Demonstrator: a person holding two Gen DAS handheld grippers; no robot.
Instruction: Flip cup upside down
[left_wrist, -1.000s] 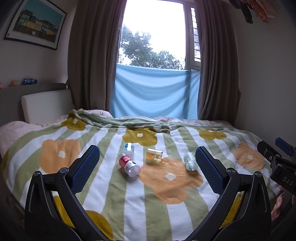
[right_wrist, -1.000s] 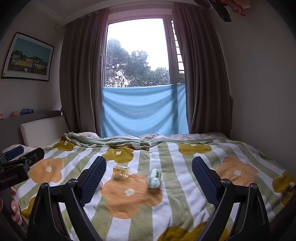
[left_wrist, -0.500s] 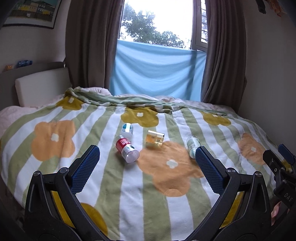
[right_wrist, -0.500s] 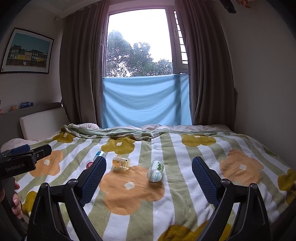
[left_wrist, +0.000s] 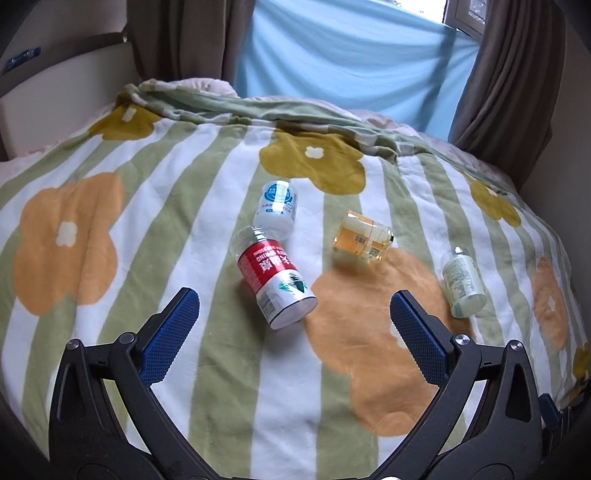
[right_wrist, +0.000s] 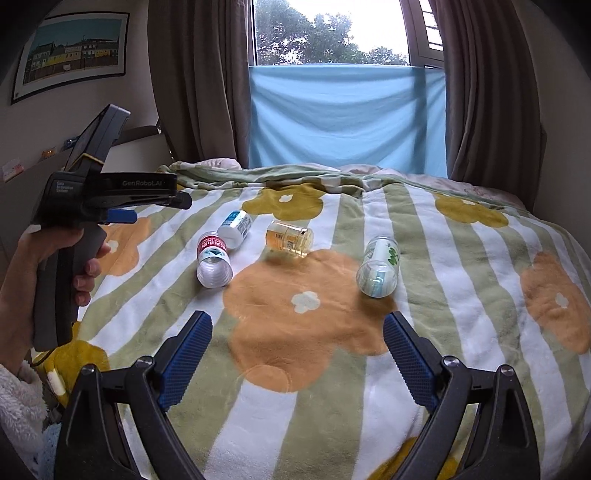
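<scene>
Nothing of the flip looks begun: four small containers lie on their sides on the bed (left_wrist: 155, 229), on its striped flowered blanket, and neither tool touches any of them. The left gripper (left_wrist: 291, 314) hangs just short of the red-labelled cup (left_wrist: 271, 275), fingers wide apart and empty; that cup lies tilted, its open-looking end toward the camera and its far end touching the white bottle with a blue label (left_wrist: 277, 208). The right gripper (right_wrist: 297, 339) also has its fingers spread with nothing between them, over the orange flower and well short of the objects. Which piece is the cup meant is a judgement; the red one sits nearest the left fingers. Reaching, gripping, turning and setting down all remain. The left view shows the amber jar (left_wrist: 364, 238) and the pale green-printed bottle (left_wrist: 463, 282) from above, with labels readable. Only the right view shows the hand (right_wrist: 48, 258) holding the left tool, the window and the framed picture (right_wrist: 74, 55).
</scene>
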